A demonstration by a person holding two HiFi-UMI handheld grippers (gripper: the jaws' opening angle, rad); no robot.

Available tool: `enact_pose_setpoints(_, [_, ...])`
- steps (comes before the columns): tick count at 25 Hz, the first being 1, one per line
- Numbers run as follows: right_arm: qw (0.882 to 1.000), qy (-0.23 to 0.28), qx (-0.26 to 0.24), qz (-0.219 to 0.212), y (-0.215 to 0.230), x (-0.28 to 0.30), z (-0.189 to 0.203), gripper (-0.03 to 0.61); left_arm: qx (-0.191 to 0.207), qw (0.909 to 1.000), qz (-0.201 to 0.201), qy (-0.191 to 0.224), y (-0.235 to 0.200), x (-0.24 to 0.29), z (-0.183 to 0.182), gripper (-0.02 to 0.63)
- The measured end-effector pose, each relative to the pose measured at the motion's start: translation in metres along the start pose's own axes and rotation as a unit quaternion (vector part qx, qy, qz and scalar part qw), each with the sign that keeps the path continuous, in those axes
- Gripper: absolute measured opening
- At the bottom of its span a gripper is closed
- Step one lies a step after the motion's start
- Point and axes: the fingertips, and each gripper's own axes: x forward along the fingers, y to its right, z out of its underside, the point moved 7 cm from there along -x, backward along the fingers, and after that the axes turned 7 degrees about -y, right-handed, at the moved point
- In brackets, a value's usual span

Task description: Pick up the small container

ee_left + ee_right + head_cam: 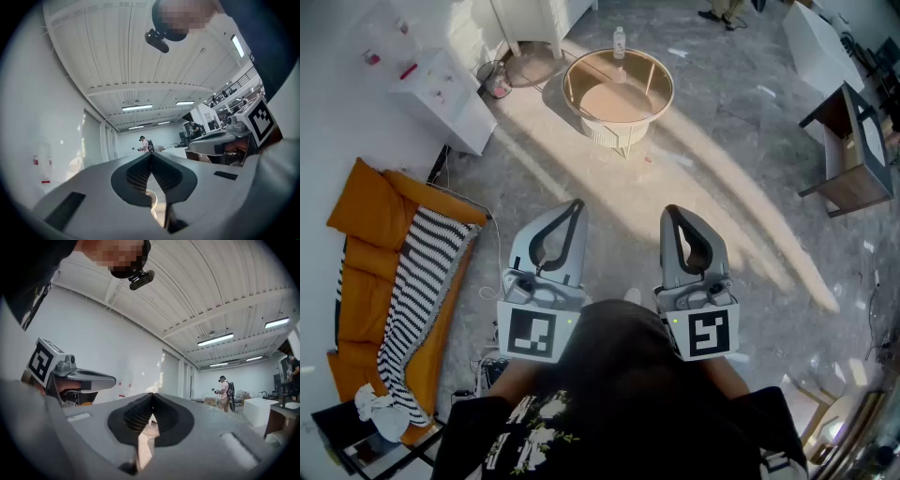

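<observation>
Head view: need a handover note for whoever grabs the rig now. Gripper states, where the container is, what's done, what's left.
Left gripper: shut, empty, held out level in front of the person.
Right gripper: shut, empty, alongside the left.
Small container: upright at the far edge of the round table, well ahead across the floor, untouched.
Done: nothing yet.
Left: approach the table, open one gripper, close on the container, lift.

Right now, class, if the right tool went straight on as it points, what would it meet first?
Probably nothing nearby: the right tool points level above the floor; the round table ahead seems to lie below its line.
</observation>
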Motion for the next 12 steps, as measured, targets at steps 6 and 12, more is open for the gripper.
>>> enact_pose_setpoints(6, [0.999,0.024,-0.005,0.021,0.015,-0.008,0.002,-0.006,-0.007,0.9999,0.01,-0.011,0.009,0.011,0.003,0.012])
enact_pose_setpoints(12, [0.999,0.036,-0.025,0.005,0.023,-0.014,0.009,-0.005,0.001,0.9999,0.01,-0.01,0.025,0.025,0.0,0.012])
